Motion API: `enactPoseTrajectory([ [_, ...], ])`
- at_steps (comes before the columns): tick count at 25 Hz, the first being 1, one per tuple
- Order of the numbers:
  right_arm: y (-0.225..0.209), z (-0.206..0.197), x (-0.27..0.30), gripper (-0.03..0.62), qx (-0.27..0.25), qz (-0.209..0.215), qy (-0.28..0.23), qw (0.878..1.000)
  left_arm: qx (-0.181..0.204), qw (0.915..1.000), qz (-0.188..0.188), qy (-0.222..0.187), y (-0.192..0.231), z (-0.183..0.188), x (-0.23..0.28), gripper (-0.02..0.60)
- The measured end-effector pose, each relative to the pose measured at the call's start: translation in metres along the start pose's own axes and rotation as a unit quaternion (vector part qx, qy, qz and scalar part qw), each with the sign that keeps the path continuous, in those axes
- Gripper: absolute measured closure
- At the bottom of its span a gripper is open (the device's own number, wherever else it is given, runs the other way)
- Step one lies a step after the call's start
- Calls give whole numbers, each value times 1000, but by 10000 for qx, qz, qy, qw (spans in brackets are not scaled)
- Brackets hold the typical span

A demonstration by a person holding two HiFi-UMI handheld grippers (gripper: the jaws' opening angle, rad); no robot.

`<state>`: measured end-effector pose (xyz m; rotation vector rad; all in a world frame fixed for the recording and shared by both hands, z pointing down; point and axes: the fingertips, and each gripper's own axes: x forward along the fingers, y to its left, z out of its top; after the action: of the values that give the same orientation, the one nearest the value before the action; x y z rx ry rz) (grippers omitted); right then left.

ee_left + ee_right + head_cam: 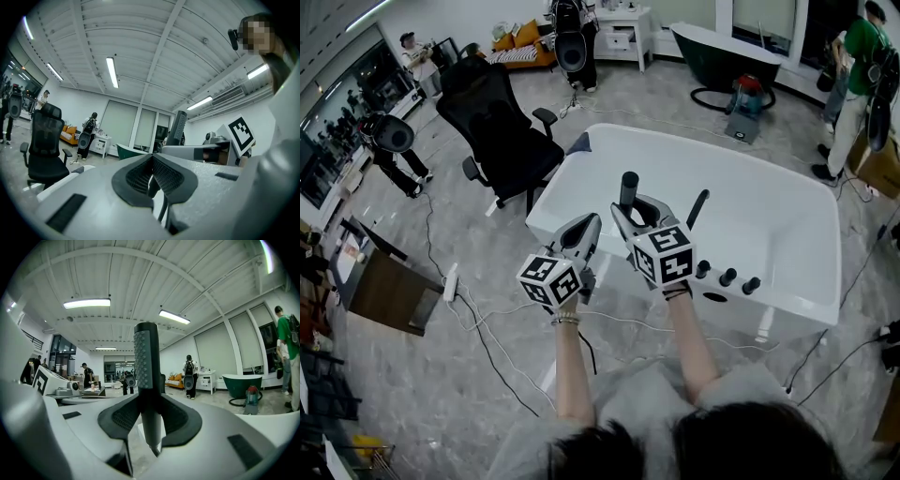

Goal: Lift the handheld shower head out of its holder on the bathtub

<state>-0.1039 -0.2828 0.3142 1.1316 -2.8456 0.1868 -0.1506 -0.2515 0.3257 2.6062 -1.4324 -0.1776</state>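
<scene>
The black handheld shower head (629,186) stands upright above the near rim of the white bathtub (787,169). My right gripper (630,214) is shut on its handle. In the right gripper view the ribbed shower head (145,362) rises between the pads of the right gripper (149,401), and its lower end hangs free below them. My left gripper (589,225) hovers just to the left, shut and holding nothing. From the left gripper (151,161), the shower head (178,125) shows off to the right. A dark oval holder opening (714,297) lies on the tub deck.
Three black knobs (727,277) and a black lever (698,208) sit on the tub deck to the right. A black office chair (502,127) stands left of the tub, with cables on the floor. A green tub (727,52), a vacuum (748,98) and a person (862,84) are further back.
</scene>
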Motion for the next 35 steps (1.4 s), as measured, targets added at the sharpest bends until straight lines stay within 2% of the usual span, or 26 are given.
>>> enactPoseTrajectory([
  [6,5,9,-1,461,19,60,-126,9999,98,9999,-46,-82,-1,11,-2,577],
  [35,-8,8,-4,461,122,33,-219,9997,99,9998,-156,33,-5,0,8,577],
])
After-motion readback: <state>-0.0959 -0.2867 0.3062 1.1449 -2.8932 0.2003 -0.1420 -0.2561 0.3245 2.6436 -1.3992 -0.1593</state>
